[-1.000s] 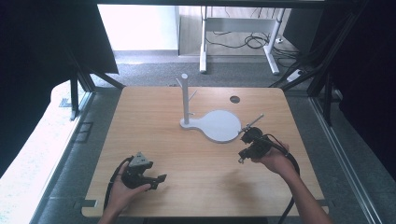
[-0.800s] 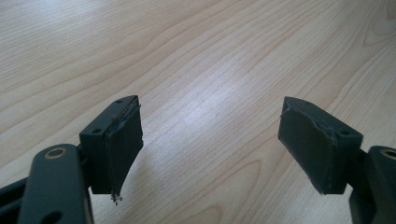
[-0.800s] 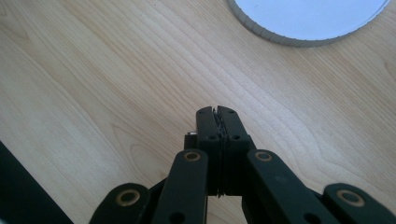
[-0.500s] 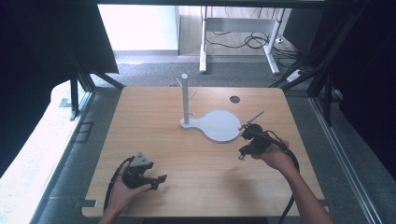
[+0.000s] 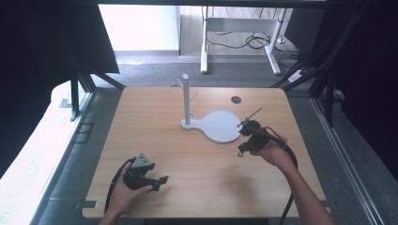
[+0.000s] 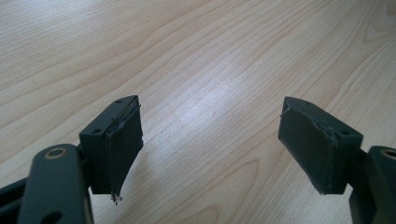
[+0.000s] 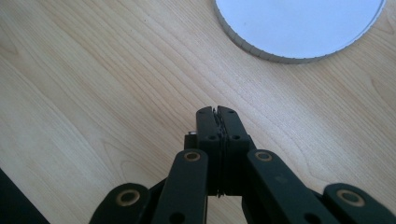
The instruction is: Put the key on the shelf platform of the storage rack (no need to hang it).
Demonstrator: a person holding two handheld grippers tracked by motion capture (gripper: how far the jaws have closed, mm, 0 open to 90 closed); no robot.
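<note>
L gripper [image 6: 210, 140] jaws wide apart over table [image 5: 155, 122]; R gripper [image 7: 218, 112] jaws pressed together, apparently empty, beside white stand [image 5: 220, 125].

The wooden table [image 5: 202, 154] is seen from above and behind the person in the high view, facing forward and down, far enough that floor beyond is included. In the left gripper view, bare tabletop [image 6: 201, 70] is viewed closely between 2 parted jaws. In the right gripper view, the white round base [image 7: 299, 25] is caught close up, shared with the high view [image 5: 220, 126].
</note>
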